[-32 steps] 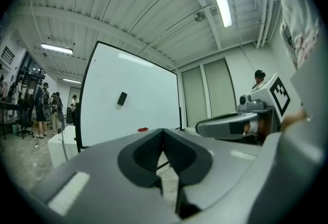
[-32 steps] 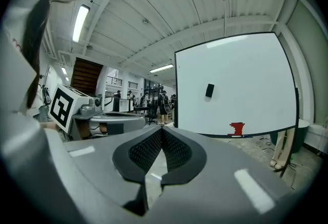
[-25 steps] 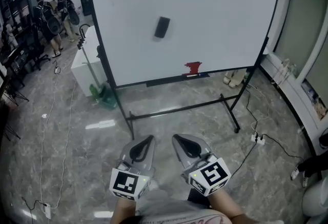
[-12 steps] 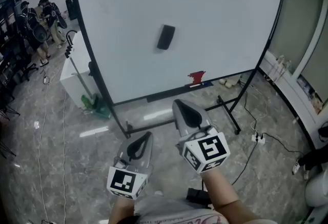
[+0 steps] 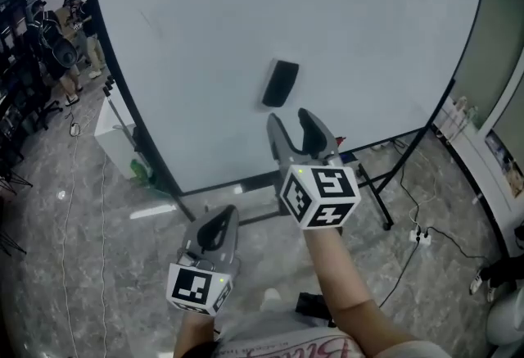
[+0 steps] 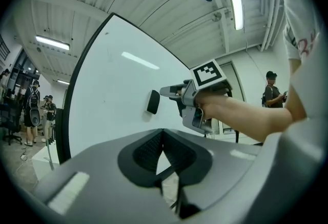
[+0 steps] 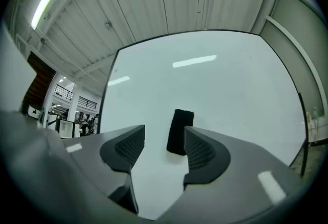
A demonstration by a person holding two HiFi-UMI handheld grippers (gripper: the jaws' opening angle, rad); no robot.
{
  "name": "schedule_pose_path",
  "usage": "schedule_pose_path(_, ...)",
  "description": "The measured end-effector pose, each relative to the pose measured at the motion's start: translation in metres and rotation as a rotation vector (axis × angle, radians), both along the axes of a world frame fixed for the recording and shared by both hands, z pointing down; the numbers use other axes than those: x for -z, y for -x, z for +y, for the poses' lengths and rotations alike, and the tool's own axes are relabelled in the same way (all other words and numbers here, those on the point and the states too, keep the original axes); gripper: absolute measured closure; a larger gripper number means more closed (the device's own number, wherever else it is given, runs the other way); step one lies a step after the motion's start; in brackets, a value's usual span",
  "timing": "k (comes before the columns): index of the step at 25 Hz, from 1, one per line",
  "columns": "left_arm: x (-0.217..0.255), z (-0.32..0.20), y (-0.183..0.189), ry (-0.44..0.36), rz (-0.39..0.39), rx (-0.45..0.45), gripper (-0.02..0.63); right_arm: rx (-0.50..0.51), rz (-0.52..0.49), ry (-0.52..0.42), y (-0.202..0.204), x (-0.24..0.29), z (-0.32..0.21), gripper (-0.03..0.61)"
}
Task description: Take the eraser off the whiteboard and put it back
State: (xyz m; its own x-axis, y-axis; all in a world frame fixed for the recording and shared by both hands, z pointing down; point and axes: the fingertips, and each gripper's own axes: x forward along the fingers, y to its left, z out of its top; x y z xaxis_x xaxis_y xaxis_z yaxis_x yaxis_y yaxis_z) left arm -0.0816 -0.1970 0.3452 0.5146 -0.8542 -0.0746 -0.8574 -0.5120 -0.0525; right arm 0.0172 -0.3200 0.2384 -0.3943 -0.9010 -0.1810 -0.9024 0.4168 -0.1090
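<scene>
A black eraser [image 5: 280,83] sticks upright on the white whiteboard [image 5: 188,29]. My right gripper [image 5: 291,122] is raised just below and in front of the eraser, apart from it. Its jaws are opening and nothing is between them. In the right gripper view the eraser [image 7: 180,131] shows on the board beyond the right gripper [image 7: 163,136], partly behind the right finger. My left gripper [image 5: 219,224] hangs lower and nearer to me, shut and empty. The left gripper view shows the left gripper [image 6: 163,135], the eraser [image 6: 152,101] and the right gripper [image 6: 168,92] close to it.
The whiteboard stands on a black wheeled frame [image 5: 378,188] over a marble floor. A power strip with cables [image 5: 419,235] lies at the right. A white cabinet [image 5: 110,131] and people [image 5: 57,37] are at the back left. Another person [image 6: 271,94] stands off to the right.
My right gripper has risen and moved forward to just under the eraser, and its jaws have gone from shut to apart. The left gripper and I have come closer to the board.
</scene>
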Motion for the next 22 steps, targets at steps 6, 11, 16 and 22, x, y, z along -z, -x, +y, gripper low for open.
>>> schedule_pose_path(6,0.008,-0.049,0.003,-0.018,0.022,0.047,0.617,-0.024,-0.049,0.056,-0.003,-0.003,-0.062,0.294)
schedule_pose_path(11,0.01,-0.074,0.001,-0.017,0.03,0.038,0.617,-0.022,-0.072,0.069,0.0,0.006,-0.091,0.287)
schedule_pose_path(16,0.014,-0.086,0.003,-0.017,0.041,0.009,0.617,-0.076,-0.097,0.093,-0.003,0.008,-0.104,0.342)
schedule_pose_path(22,0.019,-0.087,0.008,-0.021,0.042,-0.017,0.617,-0.084,-0.11,0.125,-0.006,0.007,-0.102,0.348)
